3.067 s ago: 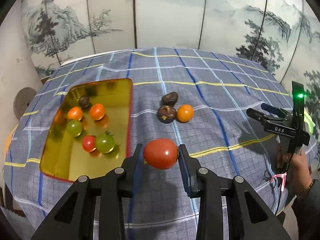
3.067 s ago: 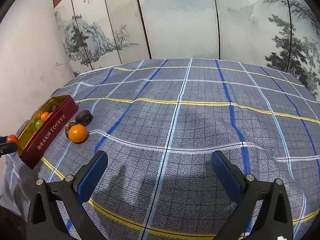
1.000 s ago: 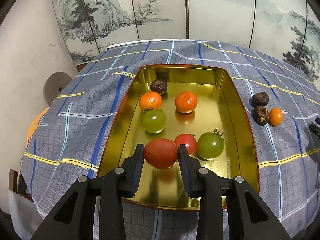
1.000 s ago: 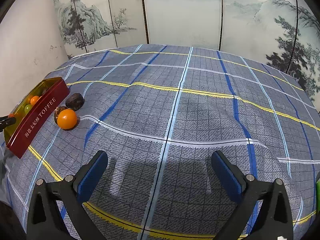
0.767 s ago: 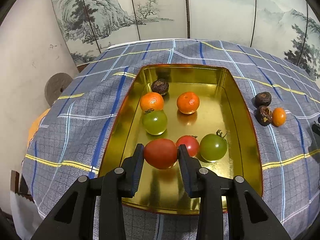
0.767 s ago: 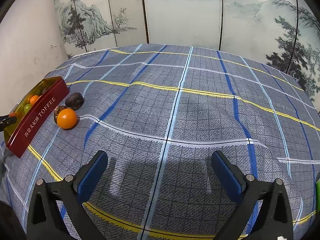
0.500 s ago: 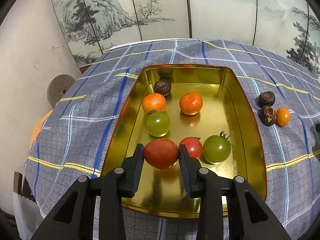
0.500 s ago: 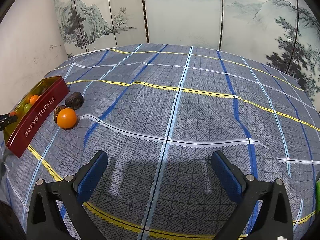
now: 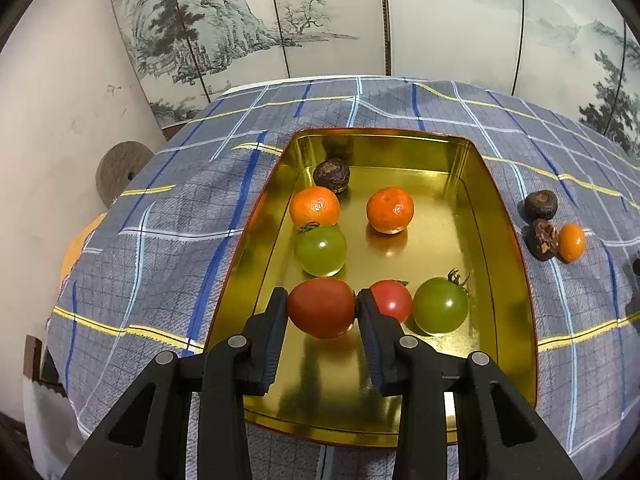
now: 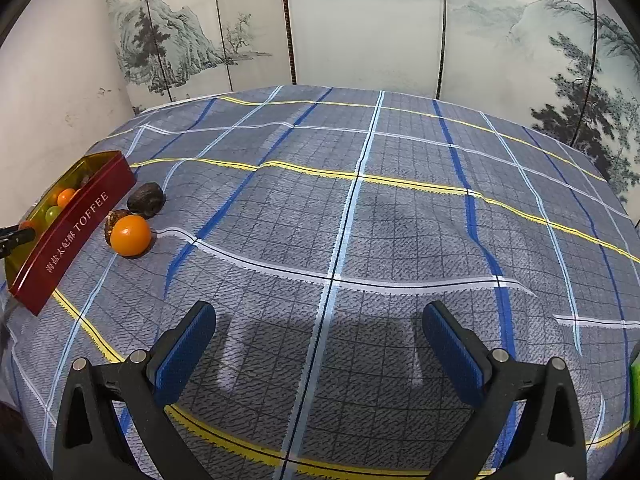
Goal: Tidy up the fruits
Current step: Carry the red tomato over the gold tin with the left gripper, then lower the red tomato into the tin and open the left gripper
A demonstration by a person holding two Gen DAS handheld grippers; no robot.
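— What have your left tongs [image 9: 321, 309] got?

— I see them clenched on a red tomato [image 9: 321, 307], one finger on each side of it; I have it over the near end of the gold tin [image 9: 505, 240], just beside a smaller red tomato [image 9: 392, 300] and a green tomato [image 9: 440, 309]; whether it touches the tin floor I cannot tell.

— And the rest of the tin?

— A second green tomato [image 9: 320, 249], two mandarins [image 9: 314, 205] and one dark wrinkled fruit [image 9: 331, 175] toward the far end; outside it, on the checked cloth [image 10: 360, 220] over the bench, I see two more dark fruits [image 10: 146, 199] and a small orange [image 10: 130, 235] close together, near the tin's red side.

— Your right tongs [image 10: 320, 344]?

— Released, fingers wide apart, nothing between them; I hold them above bare cloth, well apart from the fruit; a painted folding screen [image 10: 360, 20] stands behind.
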